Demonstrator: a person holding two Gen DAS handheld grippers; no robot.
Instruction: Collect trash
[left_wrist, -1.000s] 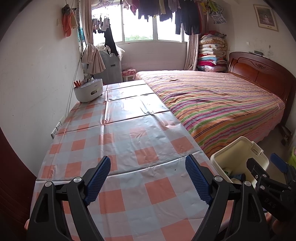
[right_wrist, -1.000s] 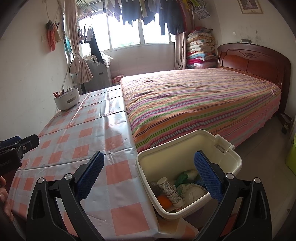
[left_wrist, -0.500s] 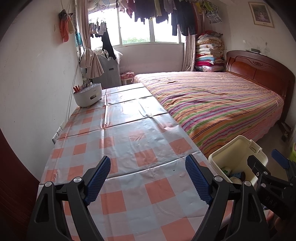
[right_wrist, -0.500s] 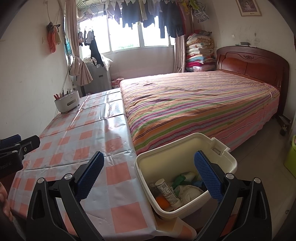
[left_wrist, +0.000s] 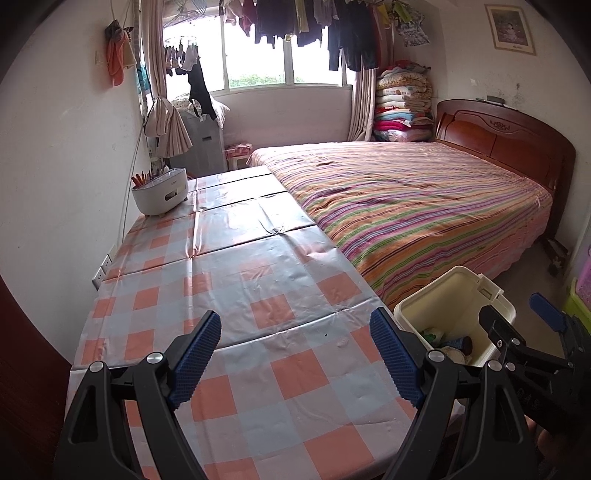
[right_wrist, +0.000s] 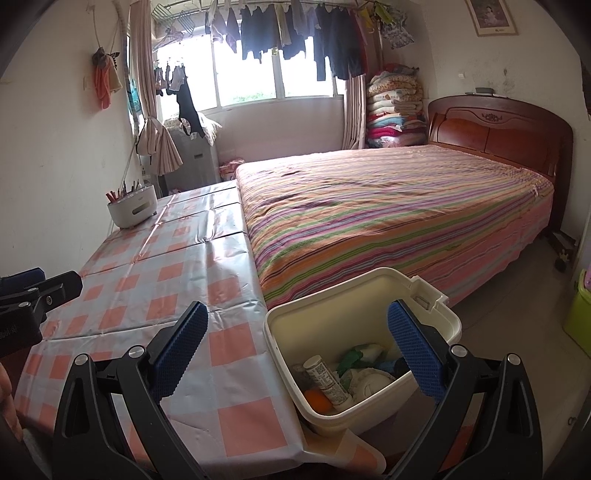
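Grippers, left (left_wrist: 295, 354) and right (right_wrist: 295, 347), both spread empty beside cream plastic trash bin (right_wrist: 448, 325) at checked-cloth desk (left_wrist: 258, 280).

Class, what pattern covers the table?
The tablecloth is checked in orange-pink and pale grey-blue squares, clearest in the left wrist view.

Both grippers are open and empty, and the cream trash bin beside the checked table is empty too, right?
Not quite. The cream trash bin is not empty: the right wrist view shows a white bottle, an orange item and crumpled wrappers inside. The left gripper and right gripper are indeed open and empty.
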